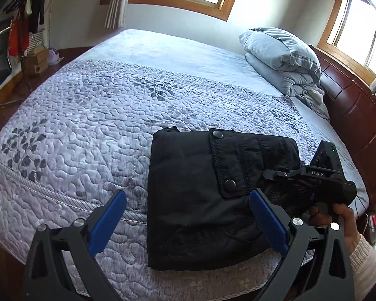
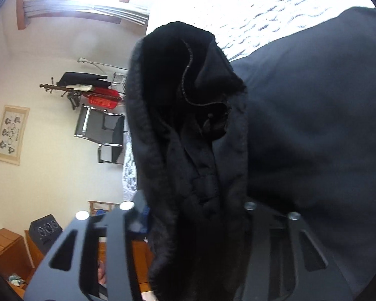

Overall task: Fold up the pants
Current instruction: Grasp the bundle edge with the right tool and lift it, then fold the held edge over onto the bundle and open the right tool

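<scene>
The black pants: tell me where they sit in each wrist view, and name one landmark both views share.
Left wrist view: the black pants lie folded on the quilted bedspread, lower centre, between the left gripper's open blue fingers.
Right wrist view: they fill the centre and right, a bunched edge running up from the right gripper.
Shared landmark: the red item on the coat rack.

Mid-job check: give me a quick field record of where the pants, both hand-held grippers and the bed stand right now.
pants: black pants, folded into a compact bundle, lying on the quilt near the bed's front edge
pocket flap: two snaps, facing up
left hand-held gripper: open, fingers straddling the bundle's near side, holding nothing
right hand-held gripper: shut on a thick edge of the pants, at the bundle's right side
bed: quilted cover
pillows: stacked by the headboard
</scene>
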`<state>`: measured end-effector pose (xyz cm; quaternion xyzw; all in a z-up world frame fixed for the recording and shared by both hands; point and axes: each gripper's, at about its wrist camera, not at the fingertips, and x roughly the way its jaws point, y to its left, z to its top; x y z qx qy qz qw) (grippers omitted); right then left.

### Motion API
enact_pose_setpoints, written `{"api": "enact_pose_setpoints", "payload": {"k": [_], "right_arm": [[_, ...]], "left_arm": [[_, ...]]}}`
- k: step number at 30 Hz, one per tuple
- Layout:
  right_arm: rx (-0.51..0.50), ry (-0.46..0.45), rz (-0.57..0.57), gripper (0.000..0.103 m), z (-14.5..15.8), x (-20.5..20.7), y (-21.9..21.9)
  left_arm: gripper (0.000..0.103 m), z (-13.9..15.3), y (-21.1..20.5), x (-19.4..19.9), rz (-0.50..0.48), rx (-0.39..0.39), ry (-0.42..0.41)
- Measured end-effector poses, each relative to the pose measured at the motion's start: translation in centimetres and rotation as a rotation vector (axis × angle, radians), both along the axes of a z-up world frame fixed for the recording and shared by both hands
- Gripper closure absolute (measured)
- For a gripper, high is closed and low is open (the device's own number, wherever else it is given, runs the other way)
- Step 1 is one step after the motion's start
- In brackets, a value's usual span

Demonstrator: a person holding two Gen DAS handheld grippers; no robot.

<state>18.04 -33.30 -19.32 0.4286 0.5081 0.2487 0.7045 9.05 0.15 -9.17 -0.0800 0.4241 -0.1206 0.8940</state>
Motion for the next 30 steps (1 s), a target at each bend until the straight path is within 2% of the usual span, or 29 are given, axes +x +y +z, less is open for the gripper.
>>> {"api": "enact_pose_setpoints", "payload": {"k": [4,14,22,30], "right_arm": [[-0.013,-0.032,0.019,0.079,1.7,0.1,0.2],[0.036,-0.085,0.043,0.084,6.3,-0.8,-0.6],[0.064,-0.153,0.062,0.084,10.9,-2.0,-2.9],[0.058,-0.195,0.017,0.084,14.3,-3.6,-7.7]], "left_arm": [[0.004,0.6,0.0,-0.4,-0.001,0.000,-0.016],[0.004,1.8,0.1,-0.9,-0.005,0.009,-0.049],[0.004,1.1,2.0,-1.0,0.068,-0.027,-0.008],[0.004,0.2,2.8,-1.4,0.110,-0.071,0.033]]}}
